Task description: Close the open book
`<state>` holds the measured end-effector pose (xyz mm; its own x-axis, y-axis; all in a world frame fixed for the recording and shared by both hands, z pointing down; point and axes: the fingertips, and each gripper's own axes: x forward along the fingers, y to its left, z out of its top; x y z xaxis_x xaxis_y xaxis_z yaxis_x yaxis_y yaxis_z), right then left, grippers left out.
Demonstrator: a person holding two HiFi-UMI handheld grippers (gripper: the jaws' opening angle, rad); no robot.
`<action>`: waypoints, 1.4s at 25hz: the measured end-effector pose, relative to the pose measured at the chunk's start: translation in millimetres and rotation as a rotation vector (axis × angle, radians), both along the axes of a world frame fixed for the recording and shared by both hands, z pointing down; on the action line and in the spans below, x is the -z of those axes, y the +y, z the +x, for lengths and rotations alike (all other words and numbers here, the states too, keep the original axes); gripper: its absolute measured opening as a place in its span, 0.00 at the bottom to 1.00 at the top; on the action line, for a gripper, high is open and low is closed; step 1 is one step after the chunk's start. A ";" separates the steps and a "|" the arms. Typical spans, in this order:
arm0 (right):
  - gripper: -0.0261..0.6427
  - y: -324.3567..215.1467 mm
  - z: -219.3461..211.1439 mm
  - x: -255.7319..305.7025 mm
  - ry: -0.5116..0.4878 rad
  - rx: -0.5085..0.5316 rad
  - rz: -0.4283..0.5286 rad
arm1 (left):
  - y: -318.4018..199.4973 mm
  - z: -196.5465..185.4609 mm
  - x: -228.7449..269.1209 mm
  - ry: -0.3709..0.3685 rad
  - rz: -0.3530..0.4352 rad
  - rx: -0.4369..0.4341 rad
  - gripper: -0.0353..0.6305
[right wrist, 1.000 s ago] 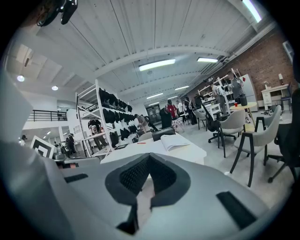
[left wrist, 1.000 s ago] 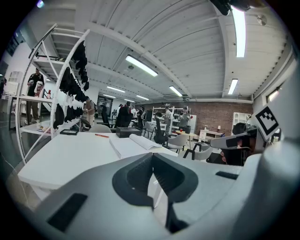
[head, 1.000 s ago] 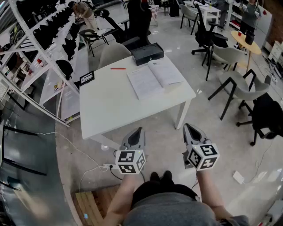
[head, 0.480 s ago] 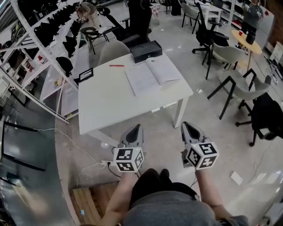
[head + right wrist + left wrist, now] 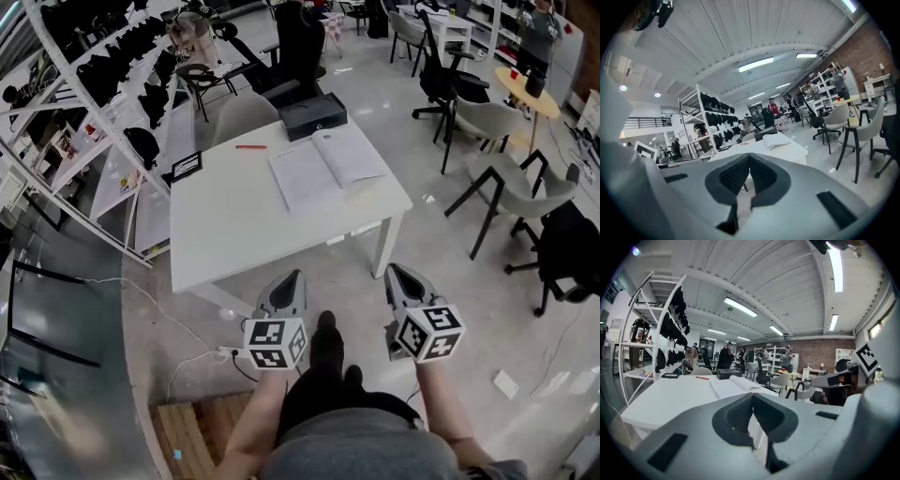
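Note:
An open book [image 5: 328, 164] lies flat on the far right part of a white table [image 5: 234, 225], pages up. It also shows in the left gripper view as the book [image 5: 740, 384] and in the right gripper view as the book [image 5: 776, 139], far ahead of the jaws. My left gripper [image 5: 295, 276] and right gripper [image 5: 393, 270] hang side by side over the floor, short of the table's near edge. Both point towards the table. Each has its jaws together with nothing between them.
A black box [image 5: 314, 114] sits at the table's far edge behind the book. A red pen [image 5: 250, 146] and a small black framed sign [image 5: 185, 166] lie on the far left part. White shelving [image 5: 84, 122] runs along the left. Office chairs [image 5: 497, 187] stand to the right.
One of the person's shoes has stepped forward between the grippers. Both grippers stay shut and keep about the same place in front of the table.

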<state>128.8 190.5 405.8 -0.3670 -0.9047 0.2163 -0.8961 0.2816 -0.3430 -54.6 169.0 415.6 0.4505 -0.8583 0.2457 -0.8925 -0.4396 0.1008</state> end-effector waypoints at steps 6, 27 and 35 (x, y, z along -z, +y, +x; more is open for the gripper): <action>0.05 -21.6 7.9 -6.3 -0.020 -0.022 -0.020 | -24.6 6.0 -10.2 0.001 -0.020 -0.011 0.06; 0.19 -188.2 -7.0 -20.2 -0.140 -0.071 -0.117 | -203.7 -9.1 -28.7 0.020 -0.062 -0.058 0.06; 0.22 -233.0 -6.5 -20.3 -0.189 -0.129 -0.139 | -257.8 -8.0 -27.8 0.005 -0.057 -0.107 0.06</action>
